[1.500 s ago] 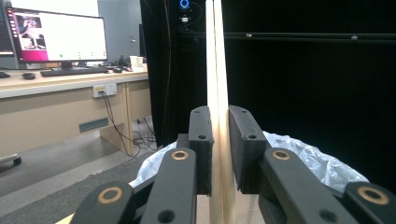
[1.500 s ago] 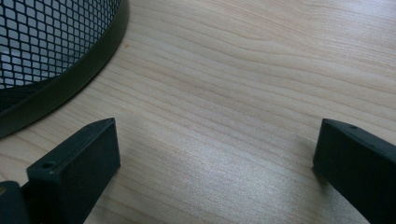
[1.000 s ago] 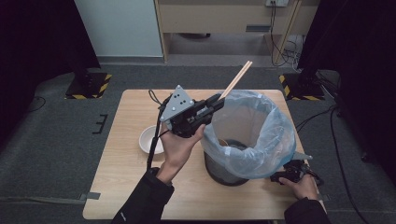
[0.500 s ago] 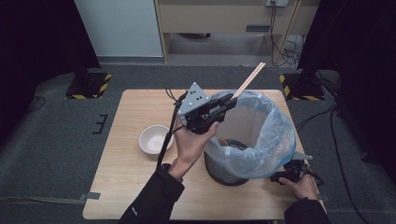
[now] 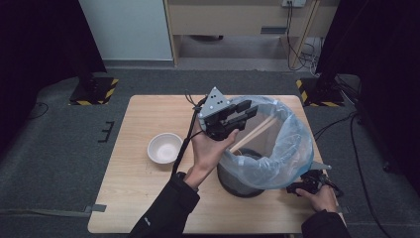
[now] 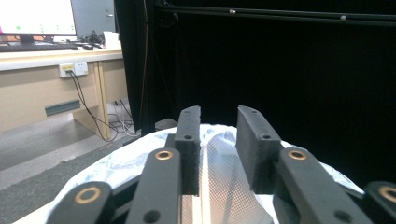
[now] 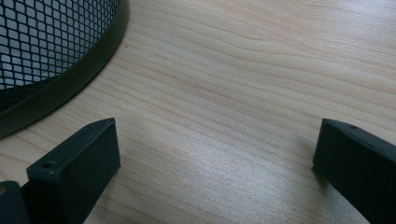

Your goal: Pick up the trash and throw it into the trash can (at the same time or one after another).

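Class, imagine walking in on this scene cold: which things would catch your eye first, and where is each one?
The left gripper, raised over the blue-lined bin at the table's right half, stands out first; its jaws are apart and the wooden chopsticks slant down inside the bag. Next comes the white bowl, alone on the wood left of the bin. The right gripper rests open on the table by the bin's base.

Black sleeves [image 5: 166,210] on both forearms, small pale mark on the left one. Left gripper [image 5: 236,115] black, topped by a grey three-cornered plate [image 5: 214,100] dotted with holes, black cable [image 5: 183,146] trailing. Jaws flat black blocks on arms with brass-ringed holes. Right gripper [image 5: 306,184] black
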A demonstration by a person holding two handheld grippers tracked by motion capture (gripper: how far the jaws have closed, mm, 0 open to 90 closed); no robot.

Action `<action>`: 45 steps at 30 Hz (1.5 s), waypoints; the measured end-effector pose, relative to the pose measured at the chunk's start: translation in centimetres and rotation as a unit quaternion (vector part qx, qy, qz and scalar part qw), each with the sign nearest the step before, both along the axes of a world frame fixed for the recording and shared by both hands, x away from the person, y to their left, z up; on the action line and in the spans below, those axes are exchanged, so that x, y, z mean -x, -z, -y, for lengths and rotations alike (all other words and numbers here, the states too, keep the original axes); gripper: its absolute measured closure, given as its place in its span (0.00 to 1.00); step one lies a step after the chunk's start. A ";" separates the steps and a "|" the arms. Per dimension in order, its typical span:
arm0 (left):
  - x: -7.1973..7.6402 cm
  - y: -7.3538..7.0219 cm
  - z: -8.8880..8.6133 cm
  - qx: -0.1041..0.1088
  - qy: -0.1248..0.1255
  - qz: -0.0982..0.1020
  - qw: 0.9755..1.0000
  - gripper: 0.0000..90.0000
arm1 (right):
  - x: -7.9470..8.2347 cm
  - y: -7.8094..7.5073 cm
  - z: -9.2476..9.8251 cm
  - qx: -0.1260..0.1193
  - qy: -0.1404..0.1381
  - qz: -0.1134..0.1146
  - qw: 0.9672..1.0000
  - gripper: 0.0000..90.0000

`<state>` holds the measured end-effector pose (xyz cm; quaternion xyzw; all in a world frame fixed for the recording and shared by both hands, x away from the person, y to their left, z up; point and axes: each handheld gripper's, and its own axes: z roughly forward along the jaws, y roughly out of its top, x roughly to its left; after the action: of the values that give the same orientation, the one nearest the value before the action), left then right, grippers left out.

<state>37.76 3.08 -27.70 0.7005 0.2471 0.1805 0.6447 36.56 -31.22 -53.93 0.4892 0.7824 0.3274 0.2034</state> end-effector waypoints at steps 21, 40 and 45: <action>2.4 0.7 -8.8 0.003 -0.064 0.012 0.998 0.49 | 0.0 0.0 0.0 0.000 0.000 0.000 1.000 0.01; 2.1 8.5 -18.4 -0.033 -0.171 -0.061 0.983 0.37 | 0.0 0.0 0.0 0.000 0.000 0.000 1.000 0.01; 1.2 11.1 -20.4 -0.044 -0.203 -0.088 0.974 0.36 | 0.0 0.0 0.0 0.000 0.000 0.000 1.000 0.01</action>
<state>36.56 23.46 -38.84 0.6762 0.4315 0.2563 0.5393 36.56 -31.22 -53.93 0.4893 0.7823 0.3274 0.2035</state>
